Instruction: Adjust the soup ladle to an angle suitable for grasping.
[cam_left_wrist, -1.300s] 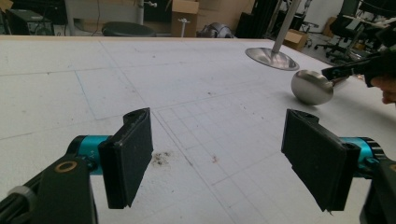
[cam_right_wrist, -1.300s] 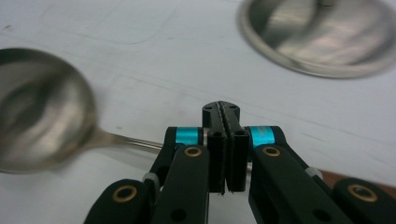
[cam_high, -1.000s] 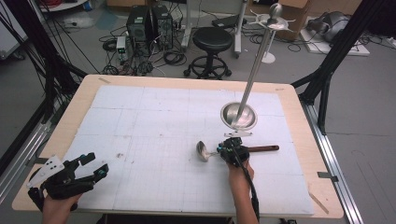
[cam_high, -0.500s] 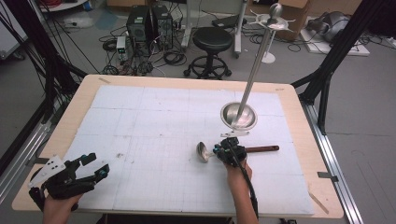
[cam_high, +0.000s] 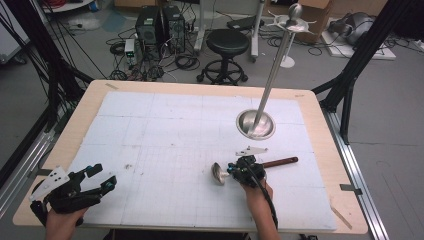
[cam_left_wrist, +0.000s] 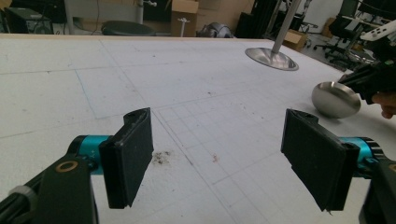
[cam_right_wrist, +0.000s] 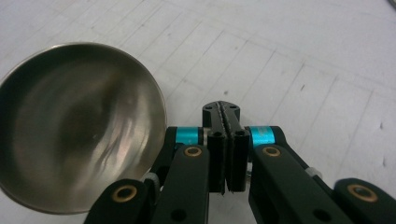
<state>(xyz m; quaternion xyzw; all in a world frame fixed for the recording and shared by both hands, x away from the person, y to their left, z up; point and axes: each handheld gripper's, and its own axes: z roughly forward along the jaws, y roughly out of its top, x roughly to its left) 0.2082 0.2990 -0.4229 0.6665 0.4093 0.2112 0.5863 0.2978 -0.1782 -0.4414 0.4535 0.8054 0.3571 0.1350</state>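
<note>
Steel ladle (cam_high: 218, 173) lies near the table's (cam_high: 320, 120) front edge, right of middle, wooden handle toward the right edge. Right gripper (cam_right_wrist: 224, 116) sits over its shaft, jaws pressed together; whether they pinch the shaft cannot be told. Left gripper (cam_left_wrist: 217, 154) wide apart, empty, at the front-left corner.

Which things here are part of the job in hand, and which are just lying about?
In the job:
- steel ladle with dark wooden handle
- right gripper, shut on the ladle's handle
- steel stand with round base and tall pole

Lying about:
- left gripper, open and idle
- black stool
- computer towers
</note>
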